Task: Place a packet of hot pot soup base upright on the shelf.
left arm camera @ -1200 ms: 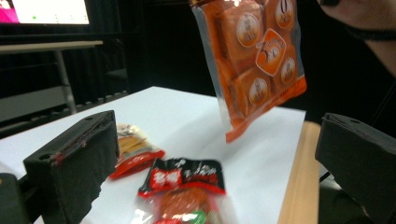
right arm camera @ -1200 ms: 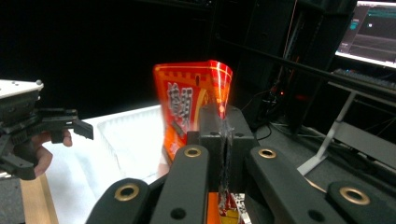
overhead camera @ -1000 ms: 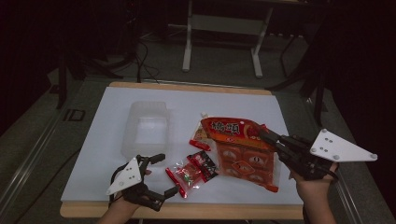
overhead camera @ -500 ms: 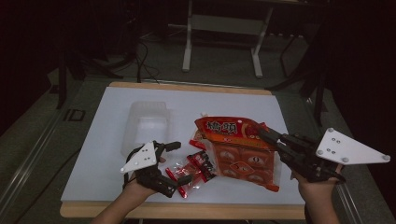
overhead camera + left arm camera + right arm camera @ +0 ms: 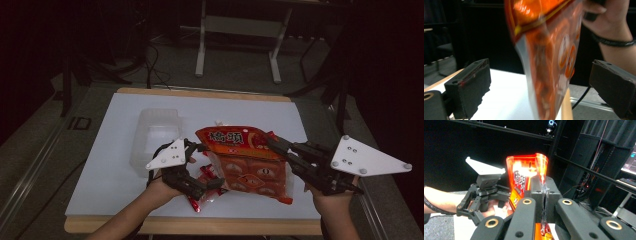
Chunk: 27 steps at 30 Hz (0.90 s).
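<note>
A big orange snack bag (image 5: 245,160) hangs tilted over the white table (image 5: 110,170). My right gripper (image 5: 273,143) is shut on its right edge, and in the right gripper view the bag (image 5: 524,175) stands up from the shut jaws (image 5: 544,188). My left gripper (image 5: 210,165) is at the bag's left edge. Its jaws have just been closing a little. In the left gripper view the bag (image 5: 549,62) hangs between the wide jaws (image 5: 542,82), and neither pad touches it. Small red packets (image 5: 196,202) lie under the left gripper.
A clear plastic container (image 5: 155,132) stands on the table to the left of the bag, just beyond my left gripper. The table's wooden front edge (image 5: 200,226) runs close under both hands. Dark floor and a metal stand lie beyond the far edge.
My left gripper has risen from beside the small red packets and moved right, up to the bag's left edge. The right gripper has lifted the bag slightly.
</note>
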Each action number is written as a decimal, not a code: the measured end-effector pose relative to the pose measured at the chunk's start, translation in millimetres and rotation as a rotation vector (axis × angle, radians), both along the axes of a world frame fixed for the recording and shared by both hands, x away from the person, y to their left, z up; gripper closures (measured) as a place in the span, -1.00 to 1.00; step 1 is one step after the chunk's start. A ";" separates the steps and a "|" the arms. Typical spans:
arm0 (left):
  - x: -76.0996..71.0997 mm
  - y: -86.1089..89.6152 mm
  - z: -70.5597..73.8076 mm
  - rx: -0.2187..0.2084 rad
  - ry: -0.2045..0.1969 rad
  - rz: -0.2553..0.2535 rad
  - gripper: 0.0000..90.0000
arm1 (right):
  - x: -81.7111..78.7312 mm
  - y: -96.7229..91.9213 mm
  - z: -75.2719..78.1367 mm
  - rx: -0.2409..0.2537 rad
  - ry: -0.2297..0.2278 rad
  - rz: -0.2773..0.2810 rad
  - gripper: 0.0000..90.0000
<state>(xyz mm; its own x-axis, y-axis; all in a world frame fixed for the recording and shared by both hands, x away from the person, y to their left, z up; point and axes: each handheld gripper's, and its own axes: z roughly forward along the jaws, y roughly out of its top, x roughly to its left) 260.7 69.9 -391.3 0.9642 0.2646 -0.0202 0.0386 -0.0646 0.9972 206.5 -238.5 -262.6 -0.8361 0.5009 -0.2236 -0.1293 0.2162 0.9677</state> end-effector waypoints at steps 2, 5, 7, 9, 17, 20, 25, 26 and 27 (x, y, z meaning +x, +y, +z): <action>0.4 -4.5 3.3 0.007 -0.016 -0.013 -0.86 | 0.1 3.2 -0.2 -0.006 -0.003 0.007 0.97; 1.2 -7.9 4.7 0.000 -0.028 -0.044 -0.61 | 0.8 7.5 -0.5 -0.009 -0.004 0.015 0.97; 3.3 -9.0 3.6 -0.005 -0.014 -0.068 -0.45 | 0.6 9.3 -0.7 -0.010 -0.002 0.023 0.97; 4.3 -8.5 2.6 -0.011 -0.010 -0.080 -0.20 | 0.8 10.3 -1.1 -0.014 -0.002 0.024 0.97; 4.7 -5.8 7.2 0.000 -0.038 -0.113 0.25 | 2.7 9.6 -5.0 -0.011 0.010 0.028 0.97; 3.9 -6.3 9.4 0.015 -0.030 -0.124 0.34 | 2.9 8.1 -5.4 -0.008 0.005 0.025 0.97; 0.7 -9.8 9.7 0.043 -0.051 -0.120 0.58 | 3.6 6.5 -7.3 -0.005 0.009 0.020 0.97; 0.7 -9.8 9.7 0.043 -0.051 -0.120 0.58 | 3.6 6.5 -7.3 -0.005 0.009 0.020 0.97; 2.1 -9.5 8.8 0.043 -0.041 -0.128 0.59 | 5.3 5.4 -9.1 -0.005 0.018 0.019 0.97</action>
<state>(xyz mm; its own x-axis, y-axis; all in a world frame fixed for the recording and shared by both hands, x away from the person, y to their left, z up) 262.8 60.3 -382.5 0.9899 0.1388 0.0287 -0.0135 -0.1090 0.9940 211.8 -233.1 -271.7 -0.8495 0.4835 -0.2112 -0.1164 0.2187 0.9688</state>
